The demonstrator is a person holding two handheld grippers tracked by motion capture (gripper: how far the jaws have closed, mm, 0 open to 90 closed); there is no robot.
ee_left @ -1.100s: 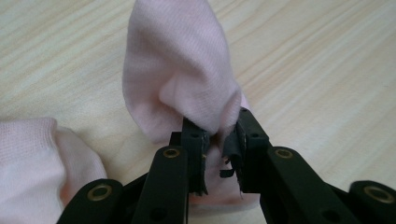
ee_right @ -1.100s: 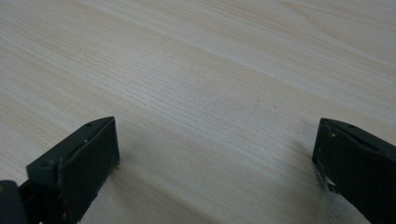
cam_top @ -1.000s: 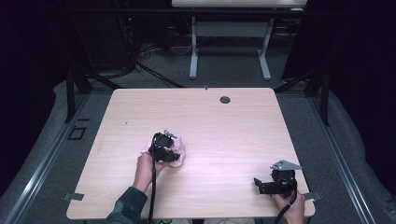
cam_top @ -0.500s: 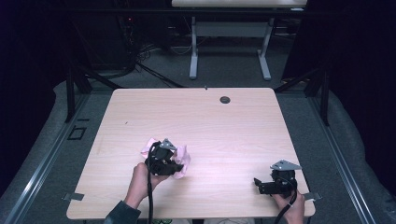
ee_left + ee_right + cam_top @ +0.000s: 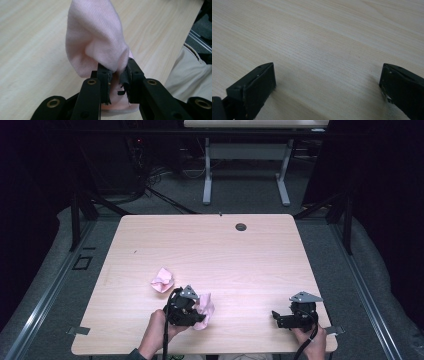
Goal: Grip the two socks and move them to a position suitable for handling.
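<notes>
Near the table's front edge, my left gripper point(image 5: 195, 313) is shut on a soft pink cloth piece point(image 5: 205, 312). In the left gripper view the jaws point(image 5: 117, 75) pinch a fold of this pink cloth point(image 5: 95, 42), which stands up and drapes over the wood. A second crumpled pink cloth piece point(image 5: 162, 280) lies apart on the table, up and to the left of that gripper. My right gripper point(image 5: 278, 317) rests at the front right corner, its jaws point(image 5: 327, 75) wide open over bare wood.
The light wooden table point(image 5: 210, 245) has a round cable hole point(image 5: 241, 226) near its far edge. A person's trouser leg point(image 5: 190, 72) is just past the front edge. Dark floor, cables and another table's legs lie beyond.
My left gripper has pulled toward the front edge and slightly right with one pink piece in its jaws, leaving the other pink piece behind on the table. The right gripper stayed still.
</notes>
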